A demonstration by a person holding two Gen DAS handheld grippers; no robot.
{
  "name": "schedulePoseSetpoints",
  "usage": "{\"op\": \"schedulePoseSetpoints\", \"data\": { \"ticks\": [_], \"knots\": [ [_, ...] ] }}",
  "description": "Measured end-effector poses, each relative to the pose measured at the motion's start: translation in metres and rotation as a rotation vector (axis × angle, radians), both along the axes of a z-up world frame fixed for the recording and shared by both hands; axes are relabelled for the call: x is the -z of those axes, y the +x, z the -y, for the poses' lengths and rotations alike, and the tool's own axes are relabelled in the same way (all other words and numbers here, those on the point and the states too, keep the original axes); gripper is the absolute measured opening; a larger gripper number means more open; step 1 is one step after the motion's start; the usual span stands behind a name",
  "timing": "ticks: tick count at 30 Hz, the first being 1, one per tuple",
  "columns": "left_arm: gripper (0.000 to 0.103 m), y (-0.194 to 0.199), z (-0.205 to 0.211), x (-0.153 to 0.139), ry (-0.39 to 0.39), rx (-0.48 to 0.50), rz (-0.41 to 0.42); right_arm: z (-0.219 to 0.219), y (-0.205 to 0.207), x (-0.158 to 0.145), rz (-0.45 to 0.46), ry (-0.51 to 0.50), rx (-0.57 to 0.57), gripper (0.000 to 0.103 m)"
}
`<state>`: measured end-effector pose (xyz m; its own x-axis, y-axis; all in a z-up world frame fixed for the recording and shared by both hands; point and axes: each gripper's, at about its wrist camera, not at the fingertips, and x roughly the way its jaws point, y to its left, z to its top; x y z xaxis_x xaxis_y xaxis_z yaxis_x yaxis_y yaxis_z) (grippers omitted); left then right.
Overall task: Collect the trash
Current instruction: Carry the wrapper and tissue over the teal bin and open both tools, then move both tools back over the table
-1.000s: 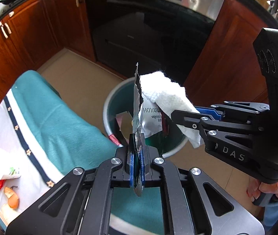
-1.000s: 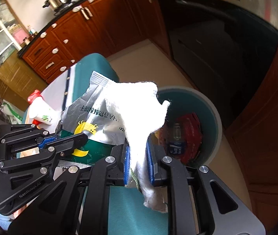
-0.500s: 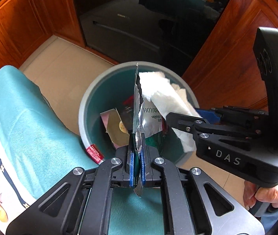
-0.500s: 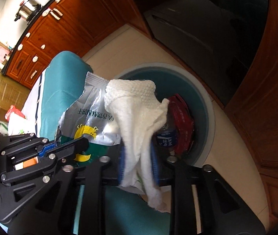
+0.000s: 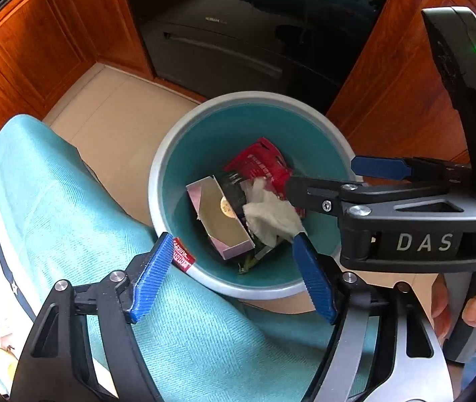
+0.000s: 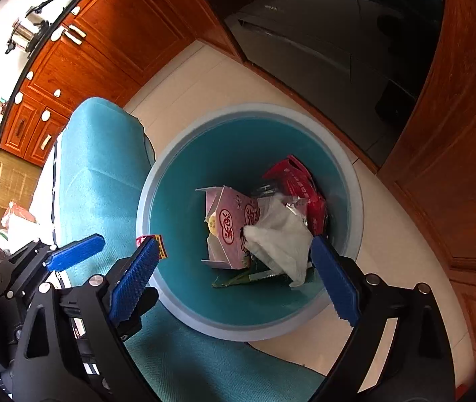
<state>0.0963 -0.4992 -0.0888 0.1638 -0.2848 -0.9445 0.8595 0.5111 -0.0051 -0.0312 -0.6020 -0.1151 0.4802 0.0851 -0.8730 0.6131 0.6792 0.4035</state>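
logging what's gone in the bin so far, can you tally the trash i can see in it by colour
white: 1, the crumpled paper towel
pink: 1, the flattened carton
red: 1, the wrapper
green: 1, a wrapper edge at the bottom
total: 4 pieces visible in the teal bin; something dark lies under them, too hidden to count.
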Motion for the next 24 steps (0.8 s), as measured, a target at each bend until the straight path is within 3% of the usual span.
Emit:
{"op": "schedulePoseSetpoints", "data": {
  "ticks": [15, 24],
  "knots": [
    [0.088, 0.003, -0.026, -0.023, -0.055, -0.022, 0.002, -0.021, -0.003, -0.02, -0.027, -0.044, -0.028, 0.088],
    [0.094, -0.006, -0.051, -0.046, -0.115, -0.031, 0.017, -0.044, -0.013, -0.048, -0.049, -0.112, -0.04, 0.088]
  ]
}}
